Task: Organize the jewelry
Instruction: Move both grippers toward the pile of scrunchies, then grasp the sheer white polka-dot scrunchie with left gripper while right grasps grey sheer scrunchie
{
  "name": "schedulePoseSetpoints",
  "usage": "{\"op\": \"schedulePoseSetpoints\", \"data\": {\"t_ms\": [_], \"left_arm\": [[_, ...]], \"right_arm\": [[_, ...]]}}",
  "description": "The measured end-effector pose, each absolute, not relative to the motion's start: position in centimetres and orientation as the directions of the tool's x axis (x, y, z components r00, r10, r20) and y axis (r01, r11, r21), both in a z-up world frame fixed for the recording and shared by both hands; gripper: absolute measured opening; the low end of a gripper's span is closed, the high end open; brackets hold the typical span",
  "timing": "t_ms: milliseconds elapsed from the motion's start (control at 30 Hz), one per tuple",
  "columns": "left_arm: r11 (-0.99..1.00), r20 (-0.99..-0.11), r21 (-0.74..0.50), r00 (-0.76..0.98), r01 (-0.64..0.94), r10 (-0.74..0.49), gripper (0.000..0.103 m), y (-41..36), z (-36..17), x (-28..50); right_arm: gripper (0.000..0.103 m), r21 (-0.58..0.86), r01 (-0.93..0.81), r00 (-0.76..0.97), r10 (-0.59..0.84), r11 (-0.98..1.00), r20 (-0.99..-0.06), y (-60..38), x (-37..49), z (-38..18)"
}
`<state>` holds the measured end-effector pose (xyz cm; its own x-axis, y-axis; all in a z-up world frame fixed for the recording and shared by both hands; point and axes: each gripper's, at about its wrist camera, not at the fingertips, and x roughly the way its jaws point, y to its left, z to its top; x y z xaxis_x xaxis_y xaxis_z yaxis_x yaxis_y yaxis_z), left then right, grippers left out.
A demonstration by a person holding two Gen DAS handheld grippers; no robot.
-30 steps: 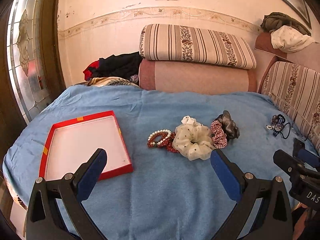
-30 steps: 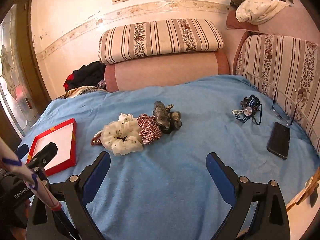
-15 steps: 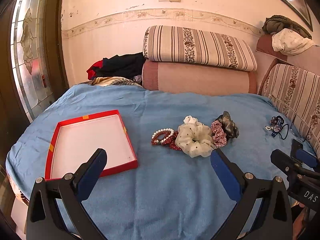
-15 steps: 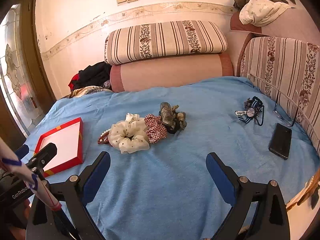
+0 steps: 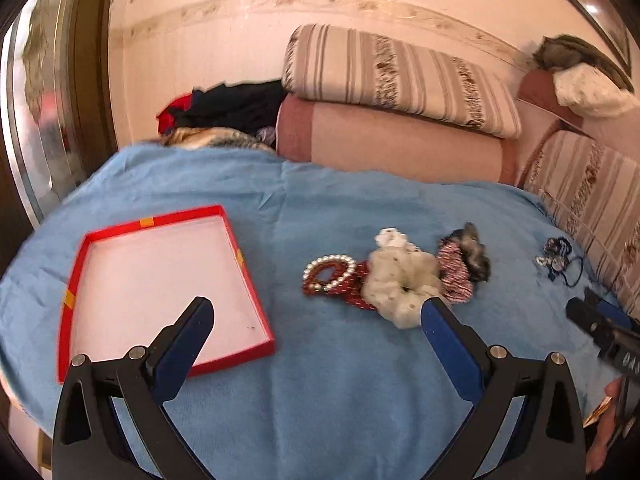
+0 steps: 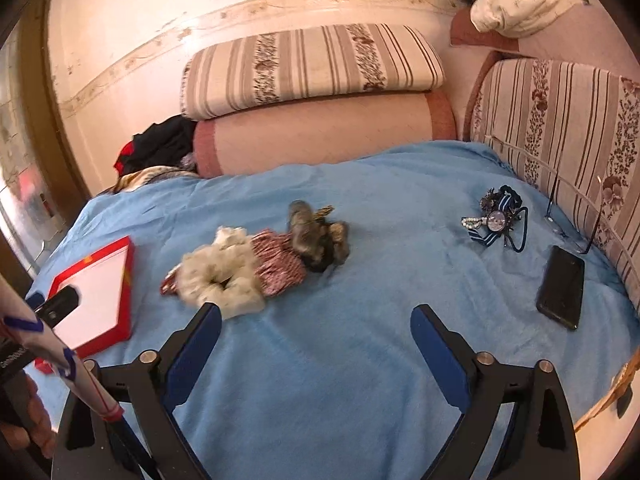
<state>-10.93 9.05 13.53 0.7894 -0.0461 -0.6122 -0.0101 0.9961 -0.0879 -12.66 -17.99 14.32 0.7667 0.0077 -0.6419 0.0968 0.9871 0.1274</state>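
A red-rimmed tray point(image 5: 224, 360) point(image 6: 126, 300) with a white floor lies on the blue cloth at the left. To its right sits a pile: pearl and red bead bracelets point(image 5: 330, 274), a cream scrunchie point(image 5: 400, 280) point(image 6: 224, 276), a red checked scrunchie point(image 5: 454, 272) point(image 6: 278, 266) and a dark grey one point(image 5: 474, 254) point(image 6: 316, 240). A blue ribbon piece with pearls point(image 6: 496, 222) point(image 5: 558, 258) lies further right. My left gripper point(image 5: 316, 314) is open above the cloth, short of the bracelets. My right gripper point(image 6: 316, 322) is open too, nothing between its fingers.
A black phone point(image 6: 560, 294) and eyeglasses point(image 6: 572, 224) lie near the right edge. Striped cushions point(image 5: 396, 76) and a pink bolster point(image 5: 392, 144) line the back; another striped cushion point(image 6: 560, 128) stands at the right. Dark clothes point(image 5: 232, 106) are heaped at back left.
Both cameras have pulled back and shifted slightly, so the jewelry pile and the tray sit a little further from the fingers. Nothing on the cloth has moved; both grippers stay open.
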Motion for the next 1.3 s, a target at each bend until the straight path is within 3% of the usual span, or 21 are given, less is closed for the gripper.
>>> {"op": "schedulePoseSetpoints", "data": {"t_ms": [200, 300, 367, 467, 600, 833, 867, 900, 933, 1067, 1300], "left_arm": [[0.981, -0.645, -0.193, 0.756, -0.022, -0.110, 0.102, 13.0, 12.3, -6.8], [0.983, -0.658, -0.183, 0.743, -0.004, -0.120, 0.085, 13.0, 12.1, -4.4], [0.979, -0.665, -0.202, 0.729, 0.030, -0.160, 0.080, 12.5, 11.8, -2.5], [0.966, -0.684, -0.248, 0.693, 0.073, -0.228, 0.079, 11.6, 10.8, 0.3], [0.953, -0.719, -0.280, 0.634, 0.113, -0.286, 0.064, 10.9, 8.4, 2.9], [0.926, -0.723, -0.334, 0.583, 0.173, -0.370, 0.062, 10.0, 6.5, 3.2], [0.921, -0.720, -0.339, 0.579, 0.190, -0.384, 0.062, 9.7, 6.5, 3.0], [0.915, -0.717, -0.339, 0.570, 0.219, -0.402, 0.062, 9.0, 6.5, 2.8], [0.910, -0.715, -0.335, 0.564, 0.244, -0.414, 0.062, 8.4, 6.5, 2.5], [0.887, -0.702, -0.329, 0.544, 0.324, -0.459, 0.062, 5.8, 6.3, 1.8], [0.902, -0.731, -0.284, 0.536, 0.325, -0.423, 0.062, 3.2, 4.7, 2.7]], "right_arm": [[0.081, 0.236, 0.121, 0.742, 0.070, 0.964, -0.667, -20.3, -7.7, 13.7], [0.067, 0.268, 0.111, 0.735, 0.102, 0.957, -0.670, -20.5, -5.2, 13.6], [0.062, 0.289, 0.100, 0.732, 0.127, 0.952, -0.670, -20.5, -3.5, 13.7], [0.061, 0.306, 0.088, 0.724, 0.151, 0.948, -0.674, -20.5, -1.1, 13.5], [0.061, 0.306, 0.076, 0.692, 0.170, 0.949, -0.702, -20.4, 1.8, 12.5], [0.059, 0.205, 0.038, 0.667, 0.128, 0.978, -0.734, -19.0, 4.6, 9.1], [0.045, 0.190, 0.041, 0.656, 0.117, 0.981, -0.746, -19.0, 5.1, 8.4], [0.022, 0.184, 0.041, 0.643, 0.115, 0.982, -0.757, -19.1, 5.5, 8.0], [0.014, 0.184, 0.037, 0.622, 0.122, 0.982, -0.774, -19.3, 5.9, 7.3], [0.007, 0.184, 0.059, 0.665, 0.099, 0.981, -0.741, -20.2, 5.0, 7.6], [0.007, 0.210, 0.046, 0.722, 0.113, 0.977, -0.683, -20.5, 3.1, 9.8]]}}
